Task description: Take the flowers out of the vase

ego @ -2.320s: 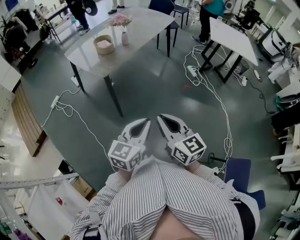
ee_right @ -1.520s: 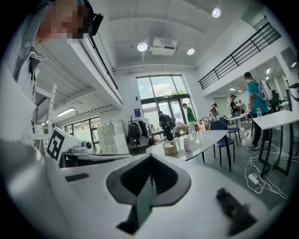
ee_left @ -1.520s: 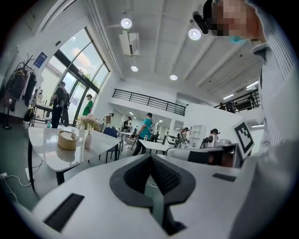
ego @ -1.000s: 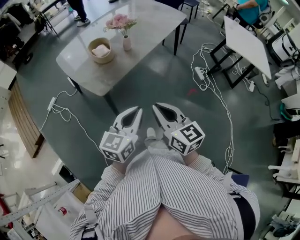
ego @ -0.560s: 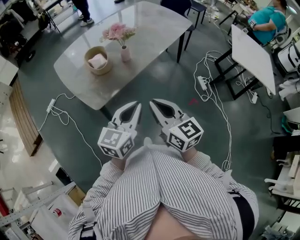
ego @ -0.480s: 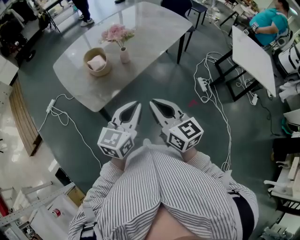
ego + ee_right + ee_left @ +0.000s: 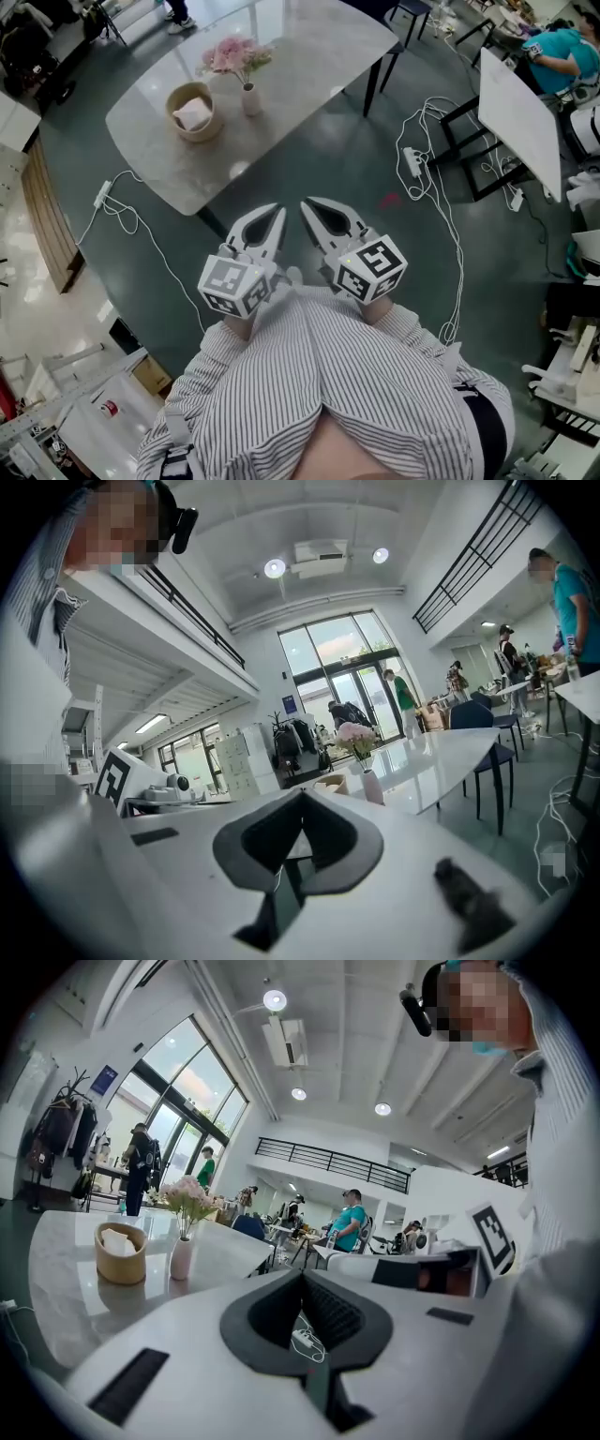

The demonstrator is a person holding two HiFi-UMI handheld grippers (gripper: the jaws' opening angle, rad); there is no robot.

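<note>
Pink flowers [image 7: 230, 56] stand in a small pale vase [image 7: 250, 99] on the grey table [image 7: 309, 47], far ahead of me. The same flowers [image 7: 186, 1200] and vase [image 7: 181, 1258] show at the left of the left gripper view, and the flowers [image 7: 355, 739] in the vase [image 7: 374, 786] mid-frame in the right gripper view. My left gripper [image 7: 278, 208] and right gripper [image 7: 305, 203] are held close to my chest, side by side over the floor, short of the table. Both are shut with nothing between their jaws.
A round tan bowl [image 7: 192, 111] with a pale cloth sits left of the vase. Cables and a power strip [image 7: 412, 161] trail over the floor at right, another cable [image 7: 117, 211] at left. A white table [image 7: 520, 117] stands right. People stand in the background.
I have stepped toward the table; it and the vase sit nearer and lower in the head view. Both grippers stay shut at my chest.
</note>
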